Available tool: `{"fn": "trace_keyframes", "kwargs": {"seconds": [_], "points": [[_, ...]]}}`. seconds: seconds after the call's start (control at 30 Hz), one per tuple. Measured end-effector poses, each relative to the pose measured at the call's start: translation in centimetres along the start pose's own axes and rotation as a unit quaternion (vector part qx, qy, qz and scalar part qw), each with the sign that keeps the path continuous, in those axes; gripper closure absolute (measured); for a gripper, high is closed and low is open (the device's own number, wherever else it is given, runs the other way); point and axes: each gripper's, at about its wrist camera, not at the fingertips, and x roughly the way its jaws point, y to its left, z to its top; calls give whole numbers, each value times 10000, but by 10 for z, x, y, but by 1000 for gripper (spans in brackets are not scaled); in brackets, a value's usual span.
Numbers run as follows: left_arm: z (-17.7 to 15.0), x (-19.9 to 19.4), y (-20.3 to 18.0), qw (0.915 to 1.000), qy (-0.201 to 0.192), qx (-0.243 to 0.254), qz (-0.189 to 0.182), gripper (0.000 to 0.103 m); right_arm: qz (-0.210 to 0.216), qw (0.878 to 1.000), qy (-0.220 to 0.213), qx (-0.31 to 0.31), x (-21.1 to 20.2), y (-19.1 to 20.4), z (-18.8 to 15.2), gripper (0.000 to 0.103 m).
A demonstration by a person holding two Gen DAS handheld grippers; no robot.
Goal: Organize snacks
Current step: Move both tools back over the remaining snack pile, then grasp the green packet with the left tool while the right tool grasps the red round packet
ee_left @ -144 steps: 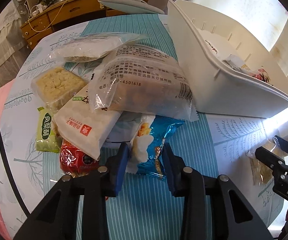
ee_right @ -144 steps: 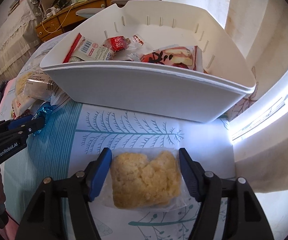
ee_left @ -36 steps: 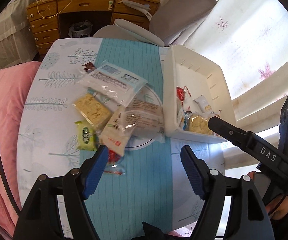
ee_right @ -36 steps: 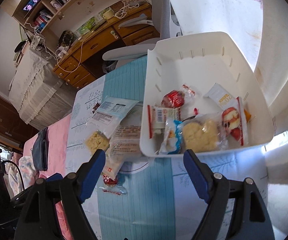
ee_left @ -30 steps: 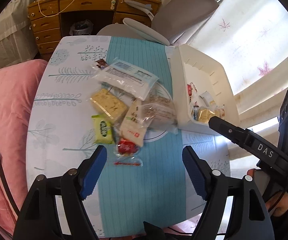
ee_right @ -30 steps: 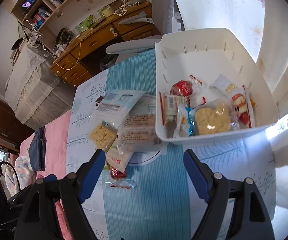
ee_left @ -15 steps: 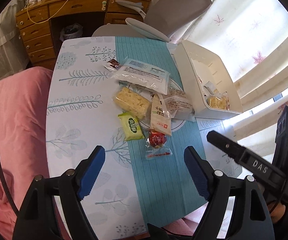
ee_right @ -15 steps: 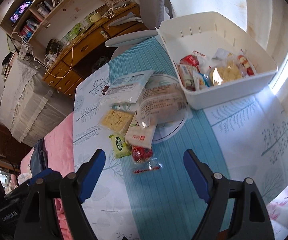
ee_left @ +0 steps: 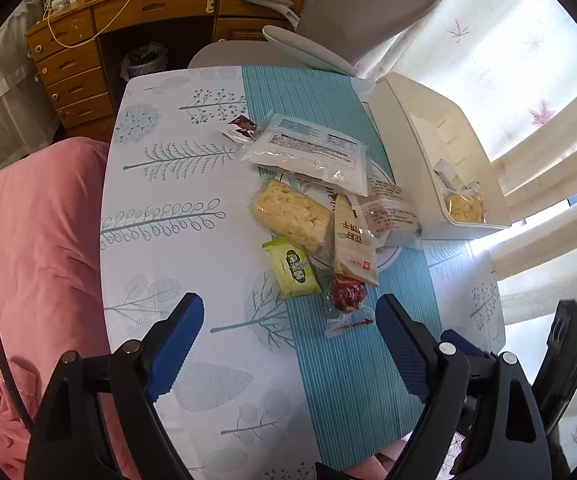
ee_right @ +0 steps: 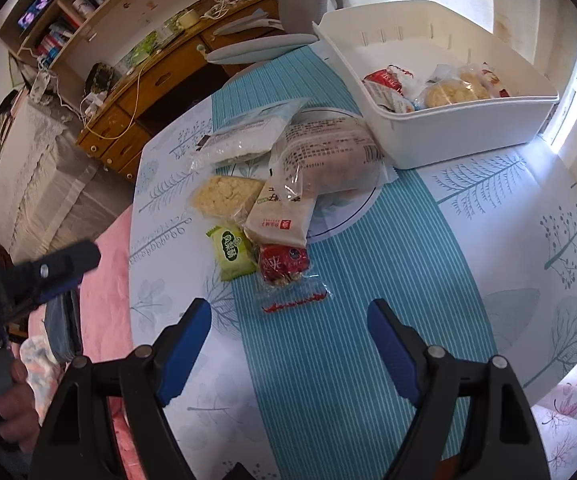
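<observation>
White bin (ee_right: 468,136) stood at the far right of the table (ee_left: 160,248), walls slotted near the rim, open top. Inside it, crowded toward the near wall: a red packet (ee_right: 384,80), a clear-wrapped pale crumbly cake (ee_right: 446,94), a white wrapper with some blue, and another packet with red print at the far end; the left wrist view caught only the crumbly cake (ee_left: 464,208) and a scrap of white wrapper. Remaining snacks lay outside the bin in a loose heap on the teal runner (ee_right: 328,344), the large clear bag with printed text (ee_right: 328,156) touching the bin's near wall. Under and beside it: a white-and-blue flat pack (ee_left: 308,152), a yellow rice-crisp block (ee_left: 288,214), a cream pouch with a red logo (ee_left: 352,252), a green packet (ee_left: 292,268), a red candy packet (ee_left: 346,294) and a small dark sachet (ee_left: 240,128) at the far edge. Left gripper (ee_left: 290,332) hung above the near table, fingers widening, nothing between them. Right gripper (ee_right: 288,334) likewise above the runner, fingers spread, empty. A pink cushion (ee_left: 36,240) lay left of the table.
</observation>
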Motion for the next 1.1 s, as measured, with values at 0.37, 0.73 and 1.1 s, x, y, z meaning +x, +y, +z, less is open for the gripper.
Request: {"fn": "trace_keyframes", "kwargs": {"seconds": [0.37, 0.73, 1.1], "points": [[22, 77, 16, 9976, 564, -383, 78, 16, -232, 9918, -122, -1254, 49, 13, -3, 22], [25, 139, 22, 9909, 1119, -732, 173, 16, -153, 9750, 79, -2216, 89, 25, 3, 24], [30, 169, 15, 9877, 1344, -693, 406, 20, -103, 9633, 264, -2668, 106, 27, 5, 37]]}}
